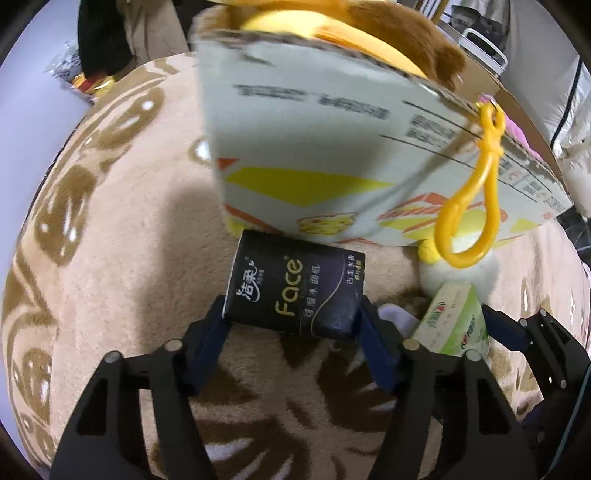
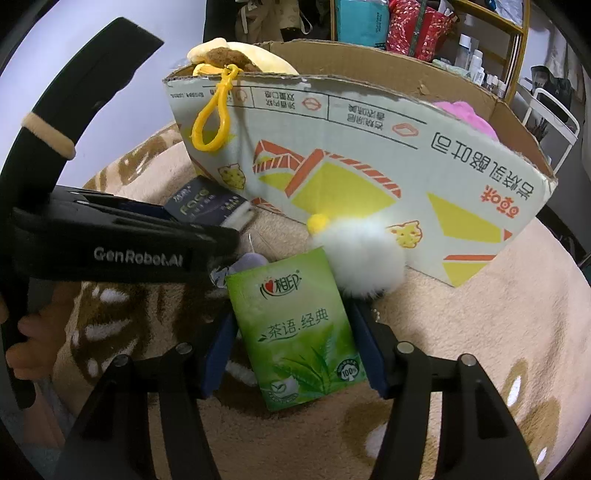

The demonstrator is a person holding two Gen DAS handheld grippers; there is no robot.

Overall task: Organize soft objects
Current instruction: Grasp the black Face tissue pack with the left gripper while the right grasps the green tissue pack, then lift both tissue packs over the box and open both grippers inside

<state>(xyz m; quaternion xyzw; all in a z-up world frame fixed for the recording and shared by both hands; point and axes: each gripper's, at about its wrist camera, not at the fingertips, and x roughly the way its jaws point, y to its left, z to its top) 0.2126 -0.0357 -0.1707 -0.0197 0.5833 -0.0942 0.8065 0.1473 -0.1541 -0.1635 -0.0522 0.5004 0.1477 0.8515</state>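
My left gripper (image 1: 293,314) is shut on a black tissue pack (image 1: 295,291) and holds it just above the beige blanket, in front of the cardboard box (image 1: 314,147). My right gripper (image 2: 295,332) is shut on a green tissue pack (image 2: 295,332); this pack also shows in the left wrist view (image 1: 454,321). The black pack shows in the right wrist view (image 2: 207,206). A white fluffy plush (image 2: 365,258) with a yellow pompom lies against the box. A brown and yellow plush (image 2: 229,55) and a pink plush (image 2: 465,114) sit inside the box.
A yellow plastic clip (image 2: 214,114) hangs over the box's front wall. The patterned beige blanket (image 1: 110,258) covers the surface. Shelves with bags and bottles (image 2: 424,29) stand behind the box. The left gripper's body (image 2: 110,243) fills the left of the right wrist view.
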